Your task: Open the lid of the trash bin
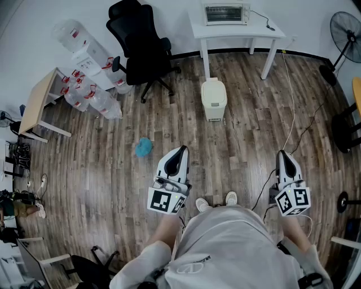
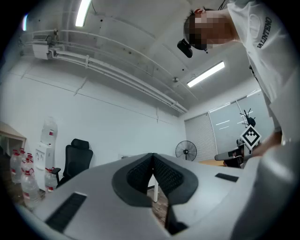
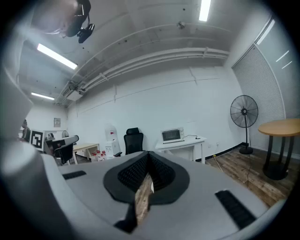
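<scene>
The cream trash bin (image 1: 214,99) stands on the wood floor in front of the white table, and its lid is down. It shows only in the head view. My left gripper (image 1: 179,152) is held above the floor well short of the bin, a little to its left, pointing towards it. My right gripper (image 1: 284,156) hangs further right, also well short of it. Both are shut with nothing between the jaws. In the left gripper view the left gripper (image 2: 153,157) points at the wall, and in the right gripper view the right gripper (image 3: 148,155) points at the far table.
A white table (image 1: 265,31) with a toaster oven (image 1: 225,12) stands behind the bin. A black office chair (image 1: 141,51) and several water bottles (image 1: 93,93) are at the back left. A blue object (image 1: 143,147) lies on the floor, a cable (image 1: 293,113) runs at the right, and a fan (image 1: 347,45) stands far right.
</scene>
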Tool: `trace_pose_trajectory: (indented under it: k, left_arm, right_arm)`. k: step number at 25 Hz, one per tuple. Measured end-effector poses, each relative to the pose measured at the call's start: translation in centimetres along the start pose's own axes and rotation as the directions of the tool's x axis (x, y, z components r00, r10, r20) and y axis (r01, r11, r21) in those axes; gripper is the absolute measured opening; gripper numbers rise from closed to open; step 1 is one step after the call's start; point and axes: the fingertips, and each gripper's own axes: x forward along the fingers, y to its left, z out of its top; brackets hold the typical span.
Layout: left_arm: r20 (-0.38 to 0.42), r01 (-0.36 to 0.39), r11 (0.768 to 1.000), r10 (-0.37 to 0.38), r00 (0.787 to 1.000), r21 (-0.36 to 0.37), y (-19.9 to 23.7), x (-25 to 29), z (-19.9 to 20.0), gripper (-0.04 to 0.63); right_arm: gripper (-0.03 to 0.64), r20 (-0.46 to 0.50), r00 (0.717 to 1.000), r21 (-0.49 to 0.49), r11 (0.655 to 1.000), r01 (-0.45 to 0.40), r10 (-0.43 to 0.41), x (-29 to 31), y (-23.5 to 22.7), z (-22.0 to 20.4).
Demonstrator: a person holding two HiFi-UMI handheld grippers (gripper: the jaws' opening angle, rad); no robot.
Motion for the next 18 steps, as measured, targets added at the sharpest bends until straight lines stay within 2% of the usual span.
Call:
trace_pose_trajectory:
  k: [11,15,18]
  left_arm:
    - [-0.009,-0.006,1.0,0.006,1.0,-0.006,-1.3,2.5,-0.6,-0.002]
    - [-0.01,-0.022,1.0,0.022,1.0,-0.002,-2.7,3.6,-0.6,-0.002]
    - [-0.012,-0.037,0.999,0.038,0.999,0.011,-4.0,4.5,-0.8,-0.002]
  right_arm:
    - [0.015,-0.016,1.0,0.015,1.0,-0.025,0.025,0.7,-1.9,-0.1]
    - [0.017,-0.023,0.996,0.047,0.996,-0.082,0.083,0.7,-3.1,-0.1]
    - [0.017,-0.037,0.991,0.037,0.991,-0.127,0.128,0.8,-4.2,-0.4]
